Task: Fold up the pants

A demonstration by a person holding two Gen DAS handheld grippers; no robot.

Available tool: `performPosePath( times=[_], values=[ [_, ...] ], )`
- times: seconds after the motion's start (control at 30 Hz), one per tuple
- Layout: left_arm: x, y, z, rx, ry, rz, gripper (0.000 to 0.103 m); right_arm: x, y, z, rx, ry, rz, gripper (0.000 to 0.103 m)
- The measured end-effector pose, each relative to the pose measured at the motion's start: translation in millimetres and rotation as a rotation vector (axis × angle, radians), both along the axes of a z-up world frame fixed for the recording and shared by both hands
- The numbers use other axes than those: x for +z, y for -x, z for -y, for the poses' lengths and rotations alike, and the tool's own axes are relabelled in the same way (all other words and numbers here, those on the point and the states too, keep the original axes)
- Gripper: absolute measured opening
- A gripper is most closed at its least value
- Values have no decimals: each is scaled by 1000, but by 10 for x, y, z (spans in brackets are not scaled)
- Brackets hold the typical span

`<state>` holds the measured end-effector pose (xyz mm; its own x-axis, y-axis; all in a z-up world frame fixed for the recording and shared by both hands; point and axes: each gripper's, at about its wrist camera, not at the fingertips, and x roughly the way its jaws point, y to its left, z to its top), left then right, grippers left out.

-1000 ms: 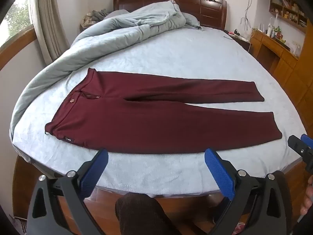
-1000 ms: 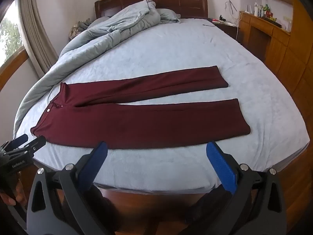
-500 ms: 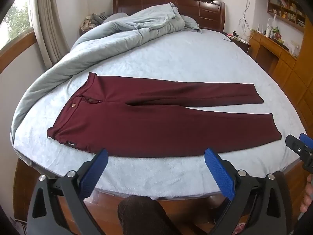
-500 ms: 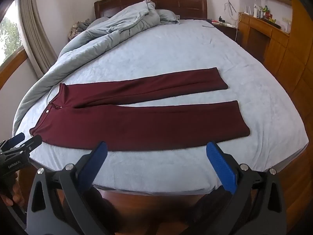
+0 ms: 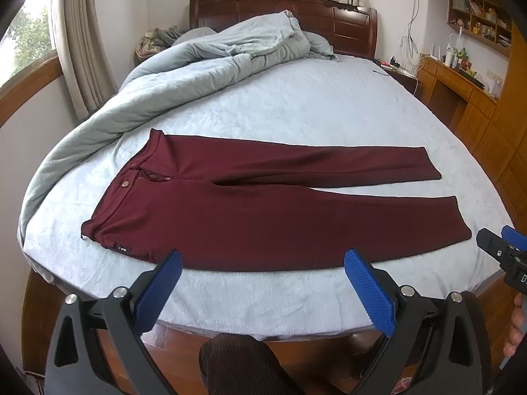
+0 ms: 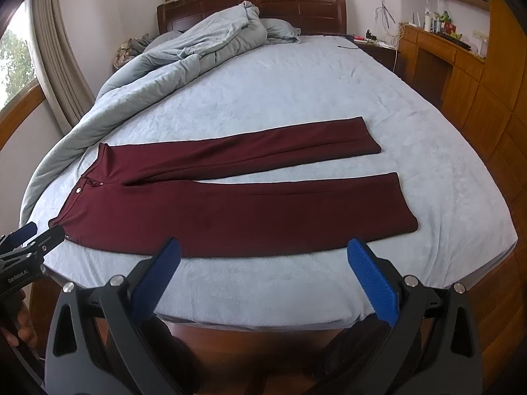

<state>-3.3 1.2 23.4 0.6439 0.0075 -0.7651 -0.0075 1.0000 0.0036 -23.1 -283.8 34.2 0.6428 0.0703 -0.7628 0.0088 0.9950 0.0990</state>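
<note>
Dark red pants (image 5: 263, 207) lie flat and spread on the light blue bed (image 5: 296, 108), waist to the left, both legs running right, slightly apart at the hems. They also show in the right wrist view (image 6: 237, 204). My left gripper (image 5: 262, 260) is open and empty, hovering at the bed's near edge just short of the near leg. My right gripper (image 6: 263, 256) is open and empty, also at the near edge before the near leg. The right gripper's tip shows in the left view (image 5: 500, 250), near the near hem; the left one shows in the right view (image 6: 29, 247), near the waist.
A bunched grey-blue quilt (image 5: 204, 65) lies along the bed's far left side up to the wooden headboard (image 5: 283, 13). A wooden desk and cabinets (image 5: 477, 98) stand along the right. A curtain and window (image 5: 49, 49) are at the left. Wooden floor lies below the bed edge.
Both grippers have moved slightly closer to the bed and the pants; the pants appear a bit lower and larger in view. Both stay open.
</note>
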Motion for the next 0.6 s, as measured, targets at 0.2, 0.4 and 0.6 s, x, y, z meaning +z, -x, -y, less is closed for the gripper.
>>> performPosePath(
  times=[0.2, 0.4, 0.6],
  values=[
    [5, -1, -12, 1, -1, 1, 99, 7, -4, 1, -1, 3, -2, 101],
    [19, -1, -20, -1, -3, 3, 99, 12, -23, -7, -3, 0, -4, 101],
    [31, -2, -28, -3, -5, 7, 99, 9, -23, 1, -3, -3, -2, 101]
  ],
)
